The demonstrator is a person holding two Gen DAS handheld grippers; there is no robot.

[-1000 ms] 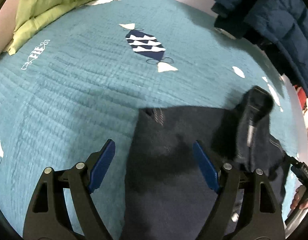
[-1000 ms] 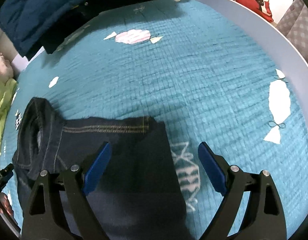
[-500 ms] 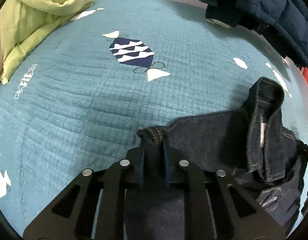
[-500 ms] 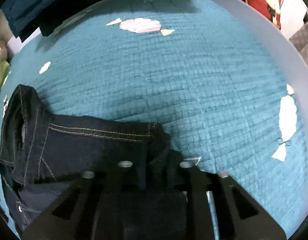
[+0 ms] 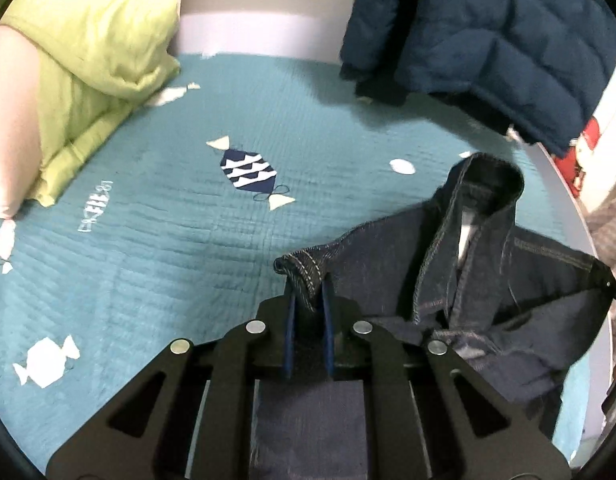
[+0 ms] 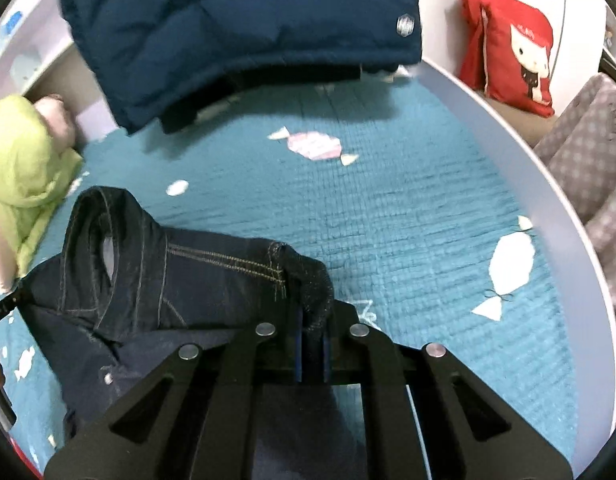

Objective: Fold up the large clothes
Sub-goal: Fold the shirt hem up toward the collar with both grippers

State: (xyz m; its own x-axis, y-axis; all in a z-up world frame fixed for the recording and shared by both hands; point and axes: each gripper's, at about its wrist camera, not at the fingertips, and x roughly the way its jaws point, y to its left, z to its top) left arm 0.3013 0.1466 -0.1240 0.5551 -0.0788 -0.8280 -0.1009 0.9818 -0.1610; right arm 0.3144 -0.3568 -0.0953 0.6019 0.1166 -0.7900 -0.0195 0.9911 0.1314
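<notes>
On my left wrist view, the far-left corner holds a lime-green quilt bunched on the teal bedspread, which carries candy-shaped prints, including 1 navy-and-white candy print near the middle. My left gripper has its 2 blue-padded jaws pressed nearly together on a stitched hem corner of the dark denim jeans; only the thickness of the cloth separates the pads. The jeans spread to the right of that corner, with a raised fold of denim standing up further right and far of the gripper. A navy puffer jacket hangs above the far-right part of the bed. On my right wrist view, the same quilt sits at the far left, and the puffer jacket hangs over the far edge. The jeans lie left of centre on the bedspread, the raised fold at their left end. My right gripper has its jaws closed down on the right hem corner of the jeans, the cloth pinched between the pads. To the right, the bedspread shows 1 pink candy print and 1 white candy print. A red cushion leans at the far right beyond the white bed rim.
</notes>
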